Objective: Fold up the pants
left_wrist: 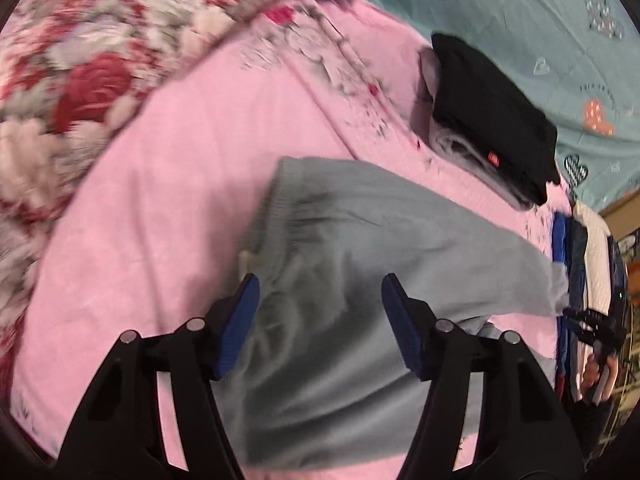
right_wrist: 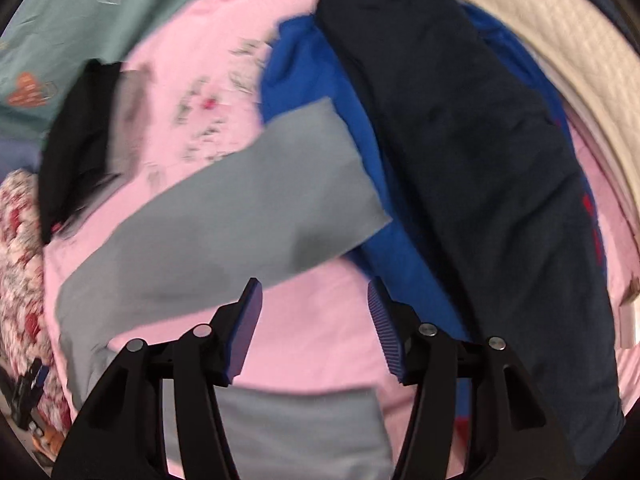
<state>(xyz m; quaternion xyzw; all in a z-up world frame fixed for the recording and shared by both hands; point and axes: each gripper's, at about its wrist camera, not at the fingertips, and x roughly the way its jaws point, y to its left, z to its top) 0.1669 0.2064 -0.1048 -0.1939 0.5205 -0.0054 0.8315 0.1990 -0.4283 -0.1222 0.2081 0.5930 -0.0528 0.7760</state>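
Grey pants (left_wrist: 352,280) lie spread on a pink bedsheet (left_wrist: 168,184). In the left wrist view the ribbed waistband is at the upper left and one leg runs out to the right. My left gripper (left_wrist: 318,292) is open above the seat of the pants, holding nothing. In the right wrist view one grey leg (right_wrist: 240,216) stretches diagonally, its cuff resting on blue clothing, and the other leg (right_wrist: 304,432) lies under the gripper. My right gripper (right_wrist: 314,300) is open and empty above the pink sheet between the two legs. It also shows far right in the left wrist view (left_wrist: 592,324).
A folded black and grey stack (left_wrist: 492,120) lies at the back on the sheet. A blue garment (right_wrist: 316,92) and a dark navy one (right_wrist: 480,160) lie at the right. A floral quilt (left_wrist: 80,80) borders the left, a teal sheet (left_wrist: 520,12) the back.
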